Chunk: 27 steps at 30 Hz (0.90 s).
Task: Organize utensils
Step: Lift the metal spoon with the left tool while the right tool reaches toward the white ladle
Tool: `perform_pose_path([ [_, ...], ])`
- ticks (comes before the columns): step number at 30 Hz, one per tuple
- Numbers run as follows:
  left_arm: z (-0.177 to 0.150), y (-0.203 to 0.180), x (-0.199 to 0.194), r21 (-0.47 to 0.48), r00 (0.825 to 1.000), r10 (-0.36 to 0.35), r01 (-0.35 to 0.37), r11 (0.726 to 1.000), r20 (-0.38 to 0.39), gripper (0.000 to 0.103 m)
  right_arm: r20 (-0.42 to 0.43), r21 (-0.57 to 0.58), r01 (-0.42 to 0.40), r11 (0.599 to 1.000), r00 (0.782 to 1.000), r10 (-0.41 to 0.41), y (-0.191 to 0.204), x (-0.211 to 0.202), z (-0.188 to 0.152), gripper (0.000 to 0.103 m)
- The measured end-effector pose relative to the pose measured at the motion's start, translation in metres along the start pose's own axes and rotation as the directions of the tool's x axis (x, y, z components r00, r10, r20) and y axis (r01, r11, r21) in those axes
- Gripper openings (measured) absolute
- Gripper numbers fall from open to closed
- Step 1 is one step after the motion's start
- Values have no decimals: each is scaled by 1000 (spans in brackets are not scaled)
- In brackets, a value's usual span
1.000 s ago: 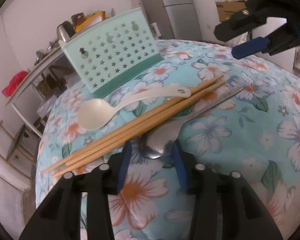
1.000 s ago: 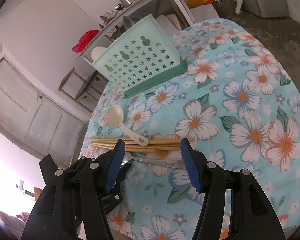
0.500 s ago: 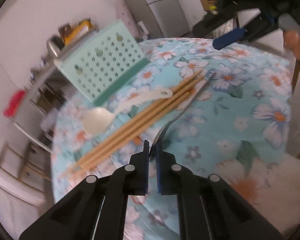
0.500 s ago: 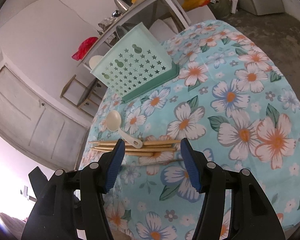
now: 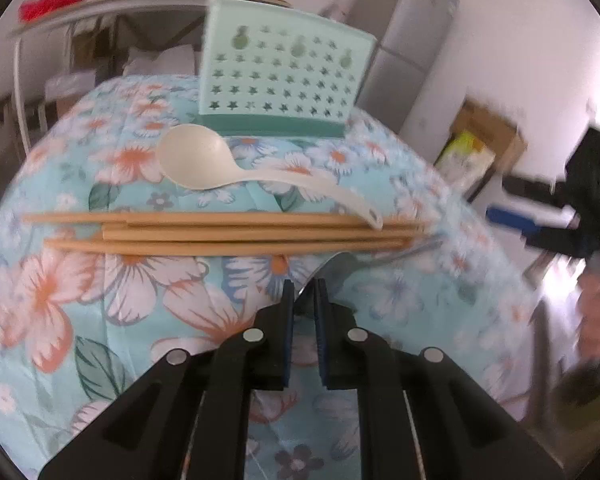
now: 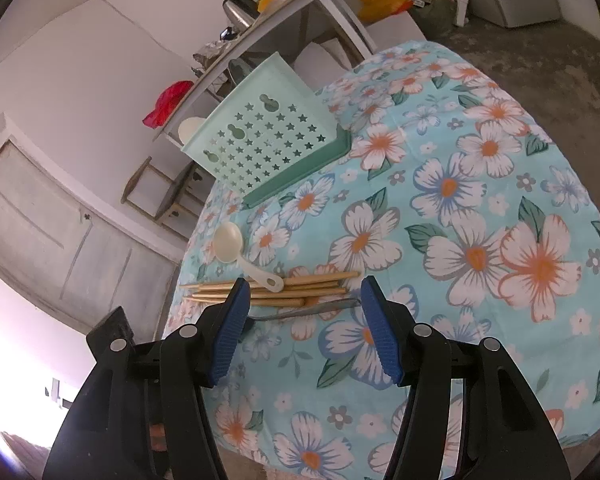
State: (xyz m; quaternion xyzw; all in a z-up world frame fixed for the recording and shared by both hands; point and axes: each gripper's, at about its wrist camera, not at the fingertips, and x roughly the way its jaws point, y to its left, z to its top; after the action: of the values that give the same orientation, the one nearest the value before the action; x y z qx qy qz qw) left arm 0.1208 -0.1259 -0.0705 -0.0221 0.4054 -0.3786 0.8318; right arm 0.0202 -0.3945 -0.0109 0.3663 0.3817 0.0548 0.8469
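White walls [image 6: 80, 52] close in a room with a bare grey concrete floor [image 6: 520, 40]. A grey shelf [image 6: 260, 28] along the wall carries a metal kettle [image 6: 238, 10], yellow bags and a red cloth [image 6: 168, 104], and a pale panelled door [image 6: 52, 220] stands beside it. A grey refrigerator [image 5: 408, 40] and an open cardboard box [image 5: 484, 140] stand farther off, with bright daylight low at the left.

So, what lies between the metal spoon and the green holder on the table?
In the left wrist view, the wooden chopsticks lie nearest the metal spoon, then the white plastic spoon, then the green holder. Bare flowered cloth shows around them.
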Motion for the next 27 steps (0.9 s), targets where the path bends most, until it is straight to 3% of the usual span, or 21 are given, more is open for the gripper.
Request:
perform_pose_path([
  [3,-1,11,0,-98,998,-55,57,994,28,8,-5,-8,4,1000,1000,-4,2,0,-1,56],
  [8,1,15,-16,-128,993,-97,105,986,71,3,-20,-55,13,998,1000,-14,16,2,4,56],
  [13,-1,23,-37,-154,995,-72,81,985,63,2,-56,-164,8,986,998,-17,51,14,17,56],
  [19,-15,51,-58,-227,999,-31,37,973,31,2,-125,-329,4,944,991,-48,103,51,27,56],
  [27,-37,76,-83,-275,999,5,6,961,41,2,-263,-459,-58,886,962,-73,152,122,32,59],
])
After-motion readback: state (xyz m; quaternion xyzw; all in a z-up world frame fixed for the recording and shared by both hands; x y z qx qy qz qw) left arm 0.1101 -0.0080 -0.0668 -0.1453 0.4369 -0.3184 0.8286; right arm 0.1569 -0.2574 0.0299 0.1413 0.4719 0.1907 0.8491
